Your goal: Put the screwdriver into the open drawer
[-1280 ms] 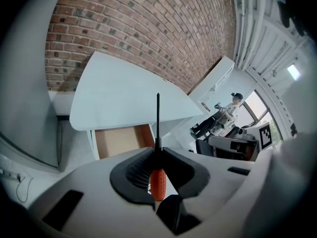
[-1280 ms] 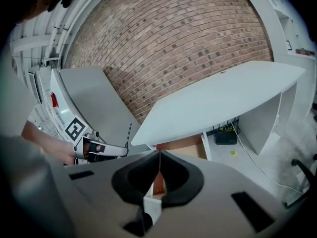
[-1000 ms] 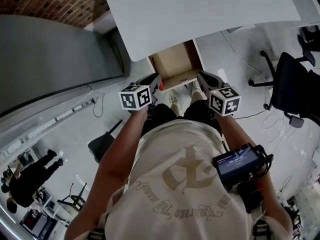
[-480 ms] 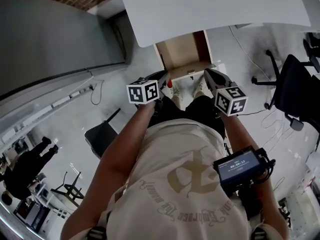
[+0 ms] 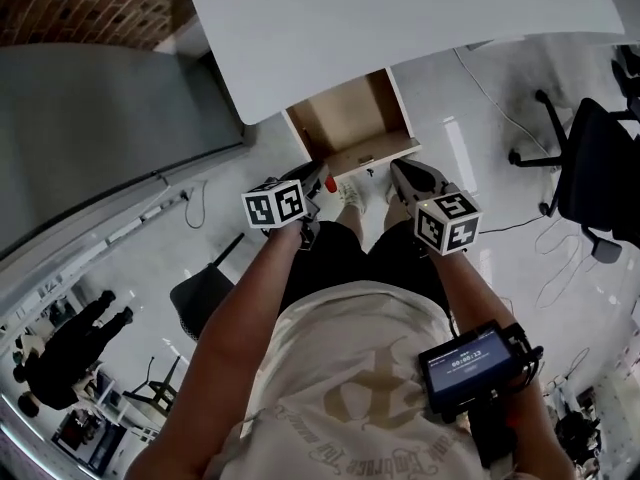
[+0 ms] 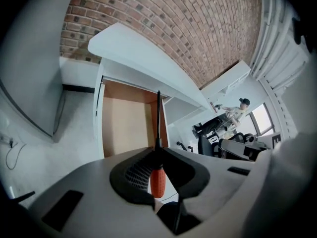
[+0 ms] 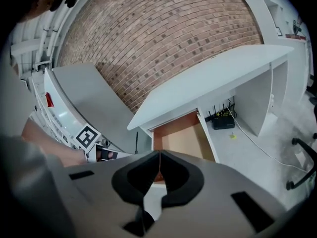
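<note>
My left gripper (image 6: 157, 150) is shut on the screwdriver (image 6: 156, 181), its orange handle between the pads and its dark shaft pointing up over the open drawer (image 6: 126, 128). In the head view the left gripper (image 5: 318, 180) hangs just in front of the drawer's (image 5: 352, 120) front edge, the red handle (image 5: 330, 183) showing at its tip. My right gripper (image 5: 400, 173) is beside it to the right, also in front of the drawer. Its jaws (image 7: 159, 155) are shut with nothing between them. The wooden drawer (image 7: 181, 137) is pulled out from under the white desk (image 7: 208, 78).
The white desk top (image 5: 400, 18) overhangs the drawer. A black office chair (image 5: 595, 183) stands at the right, a dark chair (image 5: 205, 288) at the lower left. A grey wall panel (image 5: 100, 128) lies left of the drawer. A person (image 6: 235, 113) stands far off.
Both grippers have sunk lower in front of the drawer, and the left one has rolled slightly with the screwdriver in it. The jaws have not changed.
</note>
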`<state>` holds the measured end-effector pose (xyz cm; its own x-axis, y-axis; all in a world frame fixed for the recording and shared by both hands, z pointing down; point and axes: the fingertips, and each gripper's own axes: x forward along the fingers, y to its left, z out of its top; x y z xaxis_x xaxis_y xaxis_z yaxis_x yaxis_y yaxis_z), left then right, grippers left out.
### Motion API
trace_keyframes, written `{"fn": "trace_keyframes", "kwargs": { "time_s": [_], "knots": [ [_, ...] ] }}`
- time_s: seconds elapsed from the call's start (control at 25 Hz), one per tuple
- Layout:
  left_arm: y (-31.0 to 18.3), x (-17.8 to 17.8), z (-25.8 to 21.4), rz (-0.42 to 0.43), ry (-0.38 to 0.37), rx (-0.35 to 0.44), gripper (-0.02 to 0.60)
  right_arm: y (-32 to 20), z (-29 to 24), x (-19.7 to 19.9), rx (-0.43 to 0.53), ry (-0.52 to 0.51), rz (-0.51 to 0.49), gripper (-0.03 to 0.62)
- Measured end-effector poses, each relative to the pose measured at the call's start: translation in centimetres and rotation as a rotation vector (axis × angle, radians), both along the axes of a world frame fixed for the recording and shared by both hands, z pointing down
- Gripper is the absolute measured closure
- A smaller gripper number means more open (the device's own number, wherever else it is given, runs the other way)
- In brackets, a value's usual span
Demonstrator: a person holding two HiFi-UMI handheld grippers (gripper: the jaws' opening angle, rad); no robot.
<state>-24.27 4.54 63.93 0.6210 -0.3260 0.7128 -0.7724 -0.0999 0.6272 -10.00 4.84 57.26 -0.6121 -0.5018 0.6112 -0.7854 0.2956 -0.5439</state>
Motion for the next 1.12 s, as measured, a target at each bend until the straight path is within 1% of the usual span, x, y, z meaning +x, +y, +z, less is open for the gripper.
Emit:
{"fn": "trace_keyframes", "kwargs": {
  "time_s": [0.2, 0.32, 0.48, 0.68, 0.8, 0.88, 1.0, 1.12],
  "knots": [
    [-0.8, 1.4, 1.9, -0.028, -0.013, -0.007, 0.514, 0.3, 1.6, 1.3, -0.027, -0.025, -0.029, 0.571],
    [-2.0, 2.5, 2.7, -0.026, -0.029, 0.002, 0.514, 0.2, 2.4, 1.8, -0.035, -0.054, -0.049, 0.571],
    [-3.0, 3.1, 4.3, -0.034, -0.056, -0.005, 0.514, -0.5, 3.2, 2.2, -0.060, -0.125, -0.026, 0.571],
    [-4.5, 3.5, 5.8, -0.066, -0.064, -0.009, 0.514, -1.7, 4.2, 2.0, -0.048, -0.136, -0.052, 0.571],
    [-4.7, 4.2, 6.8, -0.067, -0.067, -0.012, 0.514, -1.8, 5.2, 2.0, -0.050, -0.127, -0.079, 0.571],
    [-4.7, 4.3, 7.8, -0.055, -0.087, -0.017, 0.514, -1.9, 5.9, 1.9, -0.058, -0.140, -0.076, 0.571],
    [-4.3, 4.2, 9.2, -0.037, -0.136, -0.034, 0.514, -2.2, 6.8, 1.8, -0.075, -0.180, -0.053, 0.571],
    [-4.8, 4.2, 9.9, -0.021, -0.163, -0.025, 0.514, -2.5, 7.5, 1.6, -0.065, -0.180, -0.059, 0.571]
  ]
}}
